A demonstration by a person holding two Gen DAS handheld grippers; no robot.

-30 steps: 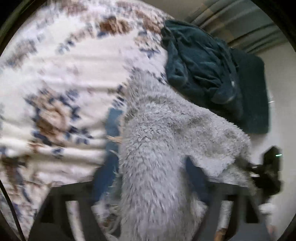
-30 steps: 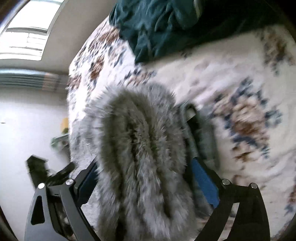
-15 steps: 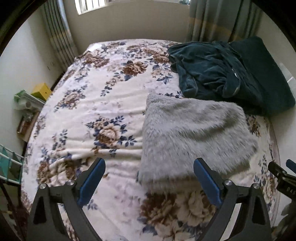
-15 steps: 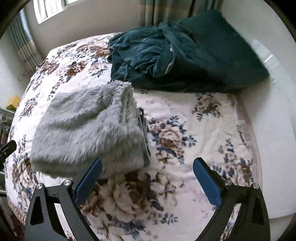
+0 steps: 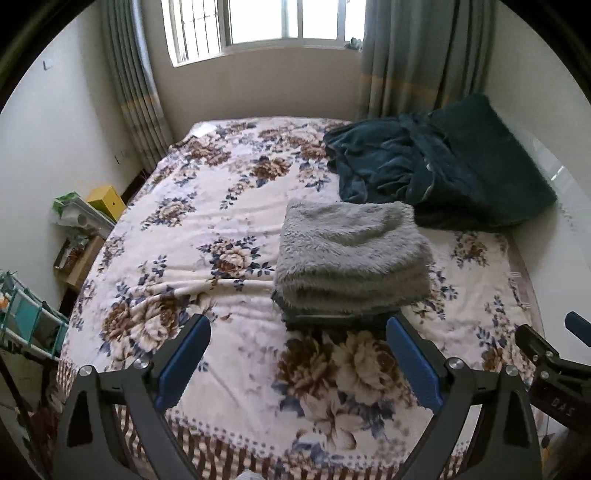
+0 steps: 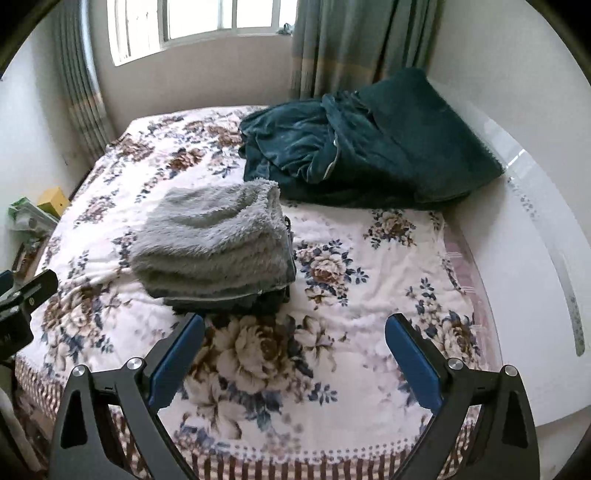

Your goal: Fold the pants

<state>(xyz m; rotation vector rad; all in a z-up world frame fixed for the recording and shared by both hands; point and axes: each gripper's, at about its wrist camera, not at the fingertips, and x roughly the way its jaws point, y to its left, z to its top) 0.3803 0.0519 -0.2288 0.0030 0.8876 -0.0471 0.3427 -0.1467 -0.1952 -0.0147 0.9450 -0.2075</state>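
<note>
Both tools have pulled back from the bed since a second ago, when grey fleece filled both views; now I see the whole room. My left tool (image 5: 297,350) hangs over the near edge of the bed (image 5: 221,206), its blue pads (image 5: 183,363) spread wide and holding nothing. My right tool (image 6: 293,349) is released the same way, fingers apart over the flowered cover, nothing between them. The grey fuzzy pants (image 5: 352,254) lie folded in a thick, squared stack on the bed, right of its middle, with a darker layer showing along the bottom edge nearest me. In the right wrist view the stack (image 6: 218,243) sits just beyond the left finger. Behind it, touching or nearly so, lies a rumpled dark teal blanket (image 5: 436,173) against the right-hand wall. Curtains (image 5: 417,55) frame a bright window (image 5: 258,26) at the far end.
</note>
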